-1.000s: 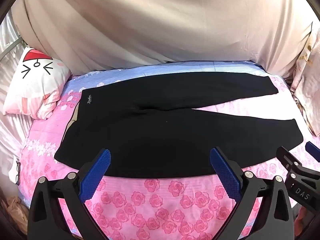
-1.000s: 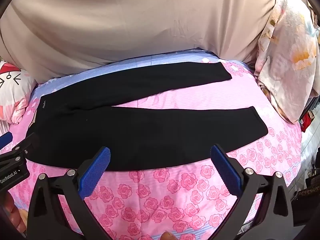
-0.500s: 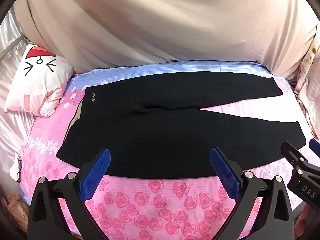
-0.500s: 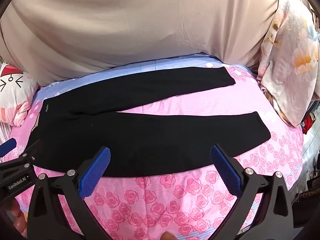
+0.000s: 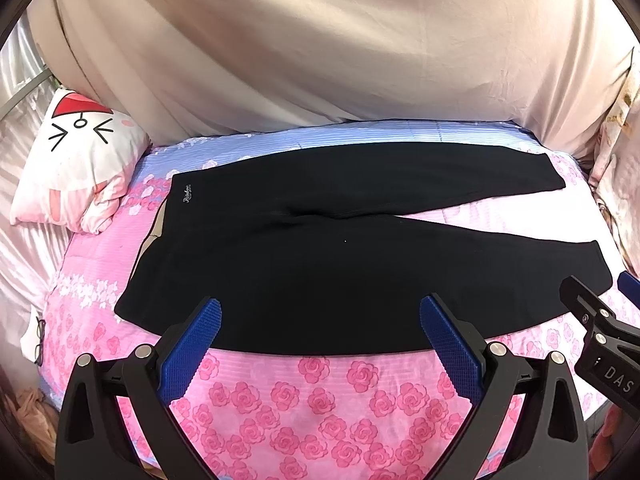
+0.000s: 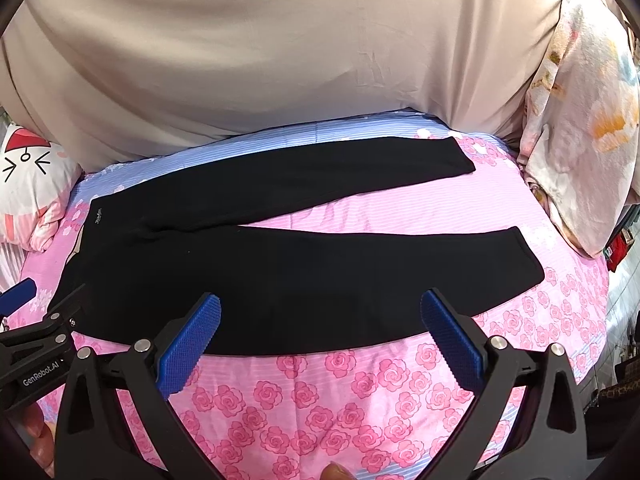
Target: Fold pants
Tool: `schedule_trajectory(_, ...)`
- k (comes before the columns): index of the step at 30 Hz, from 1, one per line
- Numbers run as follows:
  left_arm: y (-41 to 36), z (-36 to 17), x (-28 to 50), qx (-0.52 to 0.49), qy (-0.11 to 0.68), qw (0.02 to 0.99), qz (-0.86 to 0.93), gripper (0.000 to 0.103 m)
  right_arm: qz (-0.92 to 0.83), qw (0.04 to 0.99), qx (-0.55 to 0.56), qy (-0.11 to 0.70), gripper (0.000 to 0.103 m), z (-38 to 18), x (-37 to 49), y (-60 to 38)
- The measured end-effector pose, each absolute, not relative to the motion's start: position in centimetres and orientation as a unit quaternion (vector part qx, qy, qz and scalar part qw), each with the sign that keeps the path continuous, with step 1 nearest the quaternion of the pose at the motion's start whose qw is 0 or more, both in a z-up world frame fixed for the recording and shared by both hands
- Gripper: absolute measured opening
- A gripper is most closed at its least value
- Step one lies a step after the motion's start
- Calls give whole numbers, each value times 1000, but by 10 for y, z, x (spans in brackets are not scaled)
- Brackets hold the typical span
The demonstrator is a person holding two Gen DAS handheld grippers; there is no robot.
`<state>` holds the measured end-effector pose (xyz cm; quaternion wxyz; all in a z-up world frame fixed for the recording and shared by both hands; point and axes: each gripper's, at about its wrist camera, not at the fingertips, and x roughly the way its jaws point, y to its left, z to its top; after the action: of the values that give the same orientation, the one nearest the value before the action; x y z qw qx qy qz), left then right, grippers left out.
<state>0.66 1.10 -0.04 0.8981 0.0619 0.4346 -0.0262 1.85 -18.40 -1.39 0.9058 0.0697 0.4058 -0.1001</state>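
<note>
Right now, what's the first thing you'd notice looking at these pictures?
The big black pants grab you first, spread flat across the pink rose-patterned bedspread with both legs pointing right. Next comes the cat-face pillow at the bed's left end. Close to the camera, the left tool and the right tool hover wide open, holding nothing.

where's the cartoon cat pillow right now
The cartoon cat pillow lies at the left end of the bed in both wrist views, just beyond the waistband end of the black pants and against the beige sheet hung behind.
</note>
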Motion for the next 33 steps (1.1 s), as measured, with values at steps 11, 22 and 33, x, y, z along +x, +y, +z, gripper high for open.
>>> schedule_trajectory(11,12,3,7,63,432,899,-28,98,-95,908,68,401,98,-11,18,-183)
schedule_trajectory(22,14,2,8,62,433,899,-27,98,-93,908,67,404,98,-11,20,-182)
schedule_trajectory(33,13,1,9,62,433,899,-29,98,-93,908,67,404,98,-11,22,-180)
